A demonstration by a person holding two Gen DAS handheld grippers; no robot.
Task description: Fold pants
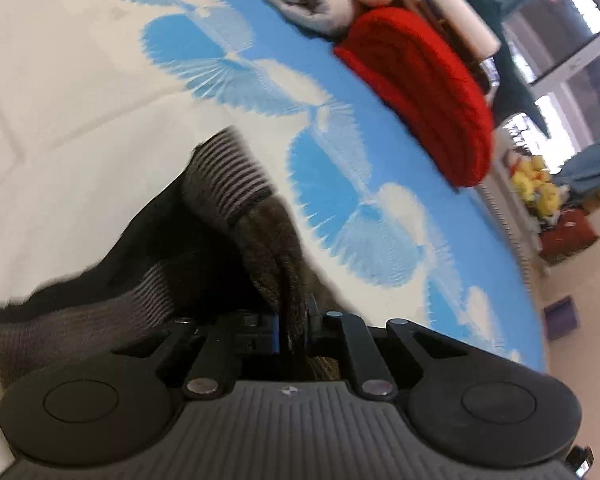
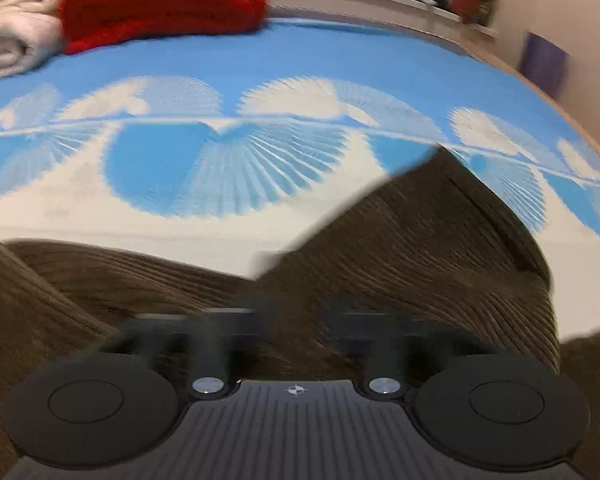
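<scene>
Left gripper (image 1: pixel 294 330) clamps the pants (image 1: pixel 272 232).

No legible text, brand, label or number in either view. Only mark: a small round crosshair-like emblem, centred on the ribbed grey housing of the left gripper (image 1: pixel 293 334) and again on the right gripper (image 2: pixel 296 334). No lettering accompanies it.

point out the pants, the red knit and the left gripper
pants (image 2: pixel 420 240), right wrist view, on the brown ribbed fabric
red knit (image 1: pixel 420 92), left wrist view, middle of the folded pile
left gripper (image 1: pixel 296 332), left wrist view, between the fingertips, where fabric is pinched
</scene>
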